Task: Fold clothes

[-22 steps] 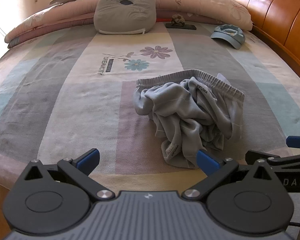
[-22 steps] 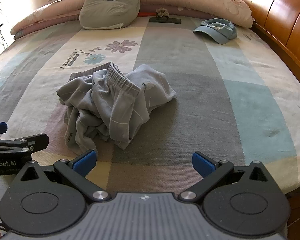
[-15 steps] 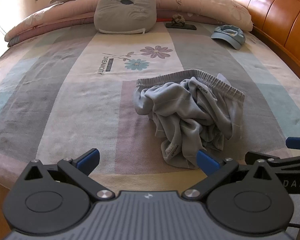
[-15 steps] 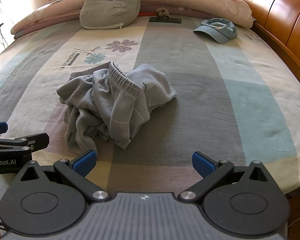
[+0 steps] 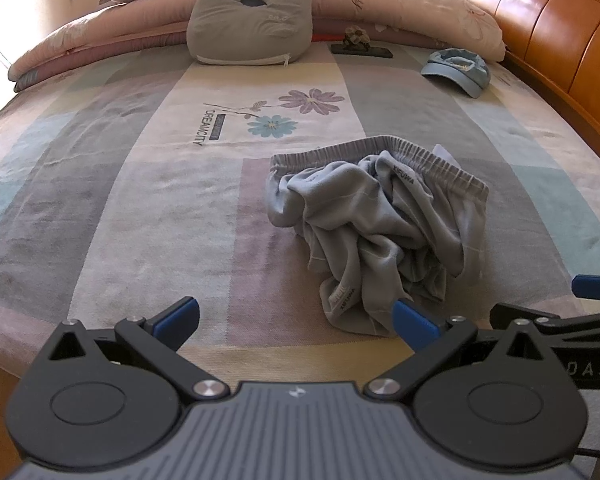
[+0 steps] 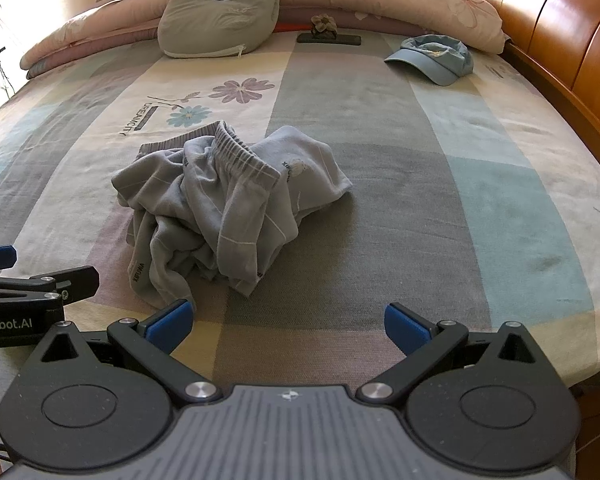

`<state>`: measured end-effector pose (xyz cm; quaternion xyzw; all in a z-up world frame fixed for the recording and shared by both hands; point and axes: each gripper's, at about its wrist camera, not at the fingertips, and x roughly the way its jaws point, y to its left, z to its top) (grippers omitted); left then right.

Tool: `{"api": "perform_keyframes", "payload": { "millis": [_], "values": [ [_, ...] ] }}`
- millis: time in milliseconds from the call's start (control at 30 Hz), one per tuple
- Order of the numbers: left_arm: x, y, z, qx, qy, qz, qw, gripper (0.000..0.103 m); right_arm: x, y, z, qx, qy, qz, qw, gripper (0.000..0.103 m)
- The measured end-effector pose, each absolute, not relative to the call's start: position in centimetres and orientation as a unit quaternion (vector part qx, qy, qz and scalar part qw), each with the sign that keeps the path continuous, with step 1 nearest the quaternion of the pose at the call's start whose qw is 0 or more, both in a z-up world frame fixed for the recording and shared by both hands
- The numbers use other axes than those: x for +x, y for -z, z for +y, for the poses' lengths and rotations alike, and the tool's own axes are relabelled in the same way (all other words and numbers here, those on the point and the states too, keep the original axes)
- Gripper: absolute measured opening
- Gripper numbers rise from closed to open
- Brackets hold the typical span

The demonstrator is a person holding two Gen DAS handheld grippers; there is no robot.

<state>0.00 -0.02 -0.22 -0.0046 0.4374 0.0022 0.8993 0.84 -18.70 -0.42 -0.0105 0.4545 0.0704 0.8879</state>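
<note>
Crumpled in a heap, the grey shorts (image 5: 376, 236) lie on the patterned bedspread (image 5: 140, 200), on the near side of its printed flowers (image 5: 296, 112) and close to the near bed edge. Their ribbed waistband (image 5: 432, 164) runs crosswise along the far side of the heap, with the bunched legs spilling toward the tools. Seen from the shorts, the left gripper (image 5: 296, 320) sits just short of the near hem, offset to the heap's left, its right blue pad overlapping that hem in view; whether it touches I cannot tell. The right gripper (image 6: 288, 322) waits off the heap's right near corner. Both stand spread wide with nothing between their pads. The left looks marginally nearer, so the heap lies ahead, between the two.
</note>
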Motion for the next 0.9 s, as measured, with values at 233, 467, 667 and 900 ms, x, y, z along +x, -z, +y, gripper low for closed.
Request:
{"api": "perform_keyframes", "payload": {
  "millis": [233,467,667,900],
  "values": [
    [-0.05,0.28,-0.28,0.0,-0.003,0.439,0.899,0.102,0.65,0.32,-18.81,-0.007,-0.075,0.452,0.889,0.103],
    [-0.11,0.37,-0.35,0.002,-0.003,0.439,0.898,0.102,0.68,0.23,-18.73,-0.006,-0.078,0.451,0.889,0.103],
    [0.01,0.32,-0.25,0.0,-0.003,0.44,0.898,0.102,0.79,0.26,-18.62,-0.007,-0.076,0.451,0.889,0.103],
    [0.22,0.34,-0.05,-0.002,0.0,0.44,0.898,0.102,0.87,0.31,-18.5,-0.007,-0.076,0.45,0.89,0.103]
  ]
}}
